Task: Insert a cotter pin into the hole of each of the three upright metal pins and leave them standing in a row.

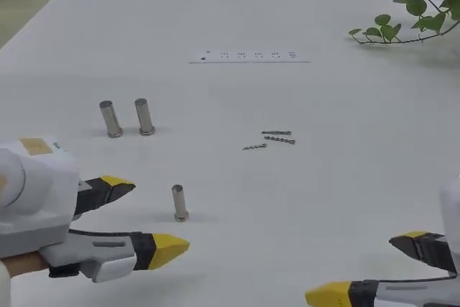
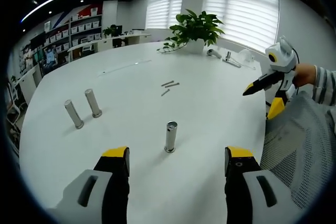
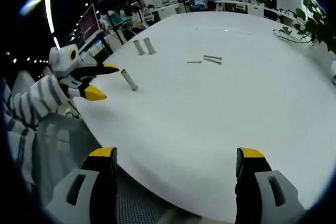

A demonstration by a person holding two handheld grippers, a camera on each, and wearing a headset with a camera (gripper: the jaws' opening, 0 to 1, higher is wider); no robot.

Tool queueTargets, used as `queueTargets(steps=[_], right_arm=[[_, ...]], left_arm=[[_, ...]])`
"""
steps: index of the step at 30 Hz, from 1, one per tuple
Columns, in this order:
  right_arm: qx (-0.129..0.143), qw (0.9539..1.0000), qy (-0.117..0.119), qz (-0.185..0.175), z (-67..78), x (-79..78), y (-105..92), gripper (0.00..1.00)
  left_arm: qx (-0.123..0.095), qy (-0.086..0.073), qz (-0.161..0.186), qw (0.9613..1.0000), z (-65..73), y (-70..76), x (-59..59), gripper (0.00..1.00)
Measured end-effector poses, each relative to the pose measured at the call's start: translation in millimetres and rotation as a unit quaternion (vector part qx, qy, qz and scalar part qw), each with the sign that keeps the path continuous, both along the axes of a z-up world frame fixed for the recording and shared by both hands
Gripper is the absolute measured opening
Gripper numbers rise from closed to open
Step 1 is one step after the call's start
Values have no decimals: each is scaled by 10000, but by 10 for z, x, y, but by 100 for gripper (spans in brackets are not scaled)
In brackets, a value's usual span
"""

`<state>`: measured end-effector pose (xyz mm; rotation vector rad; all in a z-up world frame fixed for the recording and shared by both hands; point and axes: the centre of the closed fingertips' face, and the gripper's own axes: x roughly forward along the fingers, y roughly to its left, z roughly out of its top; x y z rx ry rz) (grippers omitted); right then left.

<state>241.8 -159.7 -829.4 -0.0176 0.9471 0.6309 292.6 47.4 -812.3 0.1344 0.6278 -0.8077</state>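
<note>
Cotter pins, three thin grey metal ones, lie flat mid-surface on white table, long axes roughly parallel to near edge. Three upright steel cylinder pins: two toward left edge, one closer to near edge. Left gripper and right gripper: jaws spread, empty.

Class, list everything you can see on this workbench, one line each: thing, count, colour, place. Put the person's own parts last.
table: one, white, under everything.
metal pins: three, silver, upright; two side by side at far left, one alone nearer the person.
cotter pins: three, grey, lying loose mid-table, right of the metal pins.
power strip: one, white, far middle of the table.
plant: one, green, far right corner.
left tongs: one, grey with yellow-black tips, open, near left.
right tongs: one, same colours, open, near right.
sleeve: one, striped, behind the right tongs.
</note>
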Motion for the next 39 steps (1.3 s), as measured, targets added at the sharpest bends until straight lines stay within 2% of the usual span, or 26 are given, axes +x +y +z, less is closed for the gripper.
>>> queueTargets(steps=[1,4,7,9,10,11,16,17,19,21,25,27,28,29,31,32,33,36,37,39], right_arm=[[-6,10000,5,4,1,1,-2,95],[-24,10000,-1,20,5,13,-10,95],[-66,10000,10,64,5,18,-19,95],[-46,10000,17,82,16,28,-21,95],[-108,9998,14,161,19,31,-31,95],[-207,9995,10,256,19,30,-47,95],[-364,9983,-34,447,79,104,-105,95],[-394,9980,-63,492,101,144,-122,95],[-420,9968,-146,658,150,215,-110,95],[-449,9956,-169,809,182,250,-89,95],[-695,9873,-496,1340,323,454,-21,94],[-698,9859,-571,1406,368,542,18,94],[-663,9830,-660,1581,409,599,69,93],[-651,9817,-684,1651,434,632,97,92],[-684,9762,-674,1942,476,690,158,90],[-719,9734,-637,2079,483,702,176,88],[-850,9724,-514,2109,473,734,167,87],[-1041,9646,-584,2351,478,857,210,86],[-1101,9622,-572,2423,477,883,219,86],[-1190,9559,-626,2613,481,975,267,86]], left_arm=[[-7,-8,-10,10000,11,3,-10,78],[3,-194,42,9998,58,40,-3,89],[-28,-278,96,9996,77,75,6,100],[-146,-305,138,9993,89,93,9,99],[-390,-283,234,9986,125,81,16,99],[-449,-240,266,9983,131,92,10,99],[-446,-225,237,9985,145,136,-9,99],[-480,-184,251,9984,141,147,-15,99],[-564,-229,206,9979,148,143,-19,99],[-582,-193,214,9979,134,153,-22,99],[-611,-131,151,9979,125,148,-66,99],[-610,-121,145,9980,123,155,-72,99],[-622,-110,138,9979,127,158,-77,99],[-629,-104,136,9979,131,160,-80,99],[-632,-98,131,9979,137,168,-87,99],[-629,-119,126,9979,143,173,-88,99],[-626,-121,125,9979,143,177,-89,99],[-617,-59,139,9980,131,189,-101,99],[-598,18,175,9981,113,203,-111,99],[-595,5,222,9980,110,221,-103,99]])
